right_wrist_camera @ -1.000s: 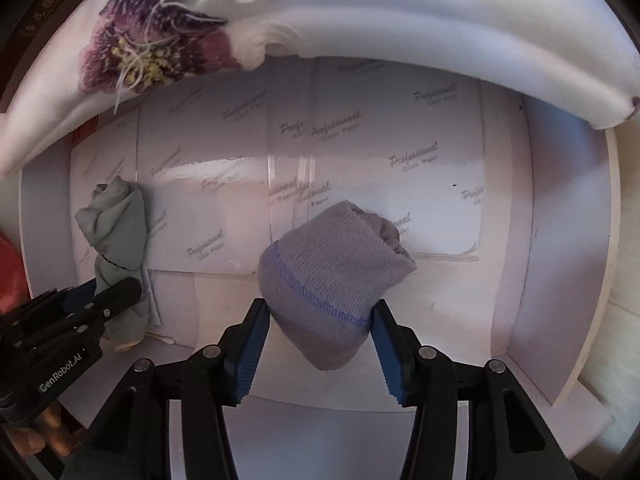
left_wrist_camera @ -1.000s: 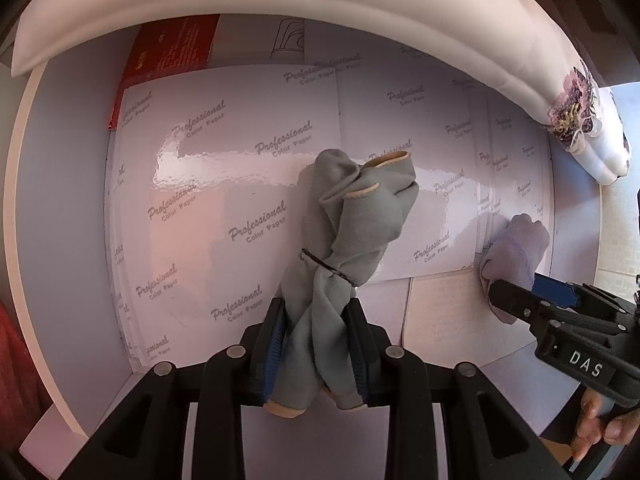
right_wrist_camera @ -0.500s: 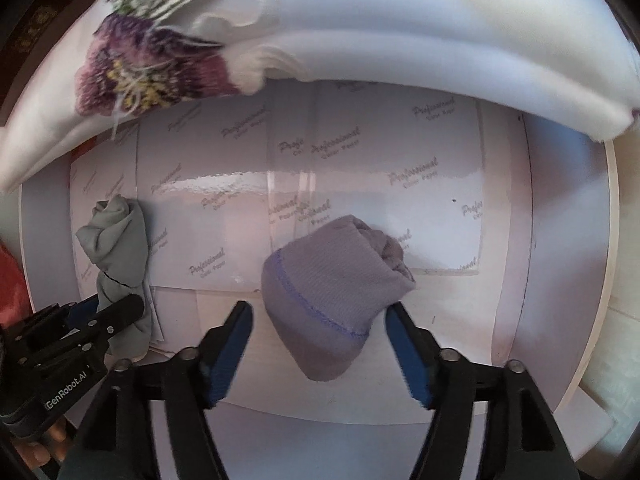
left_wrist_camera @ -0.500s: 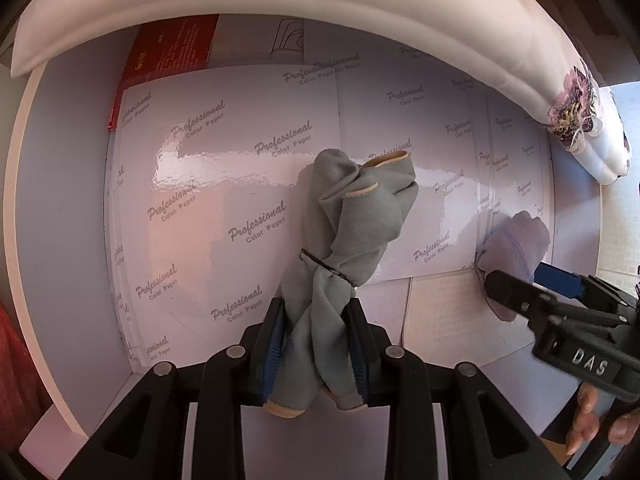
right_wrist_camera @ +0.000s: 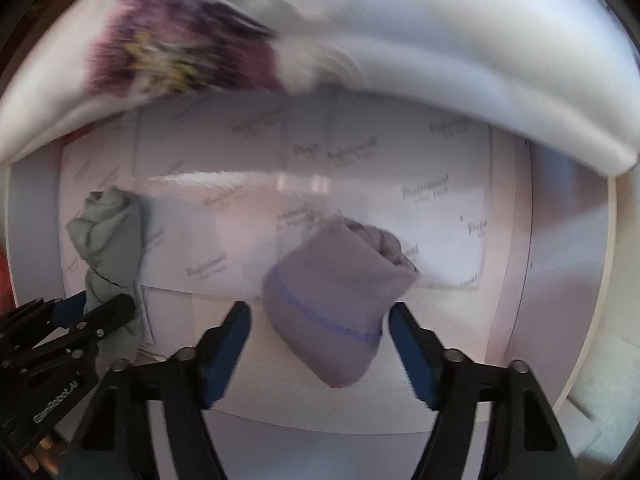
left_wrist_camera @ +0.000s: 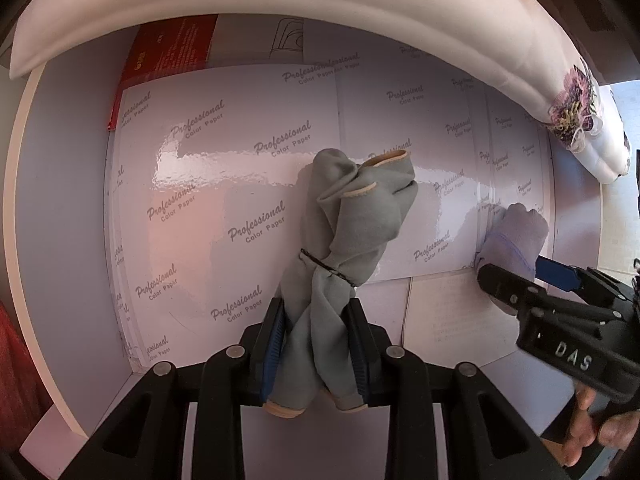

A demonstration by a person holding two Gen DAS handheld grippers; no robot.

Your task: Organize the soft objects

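Note:
My left gripper is shut on a grey cloth bundle tied with a black band; the bundle lies on the glossy paper-lined shelf floor. The bundle also shows at the left of the right wrist view, with the left gripper on it. My right gripper is open, its blue pads on either side of a rolled lilac sock that rests on the floor, apart from both pads. The sock and right gripper appear at the right of the left wrist view.
A white folded textile with a purple embroidered flower hangs over the top of the compartment; it also shows in the right wrist view. White side walls close in left and right. A red box lies at back left.
My right gripper has opened, let go of the lilac sock and pulled back a little; the sock stays on the floor. The left gripper and grey bundle have not moved.

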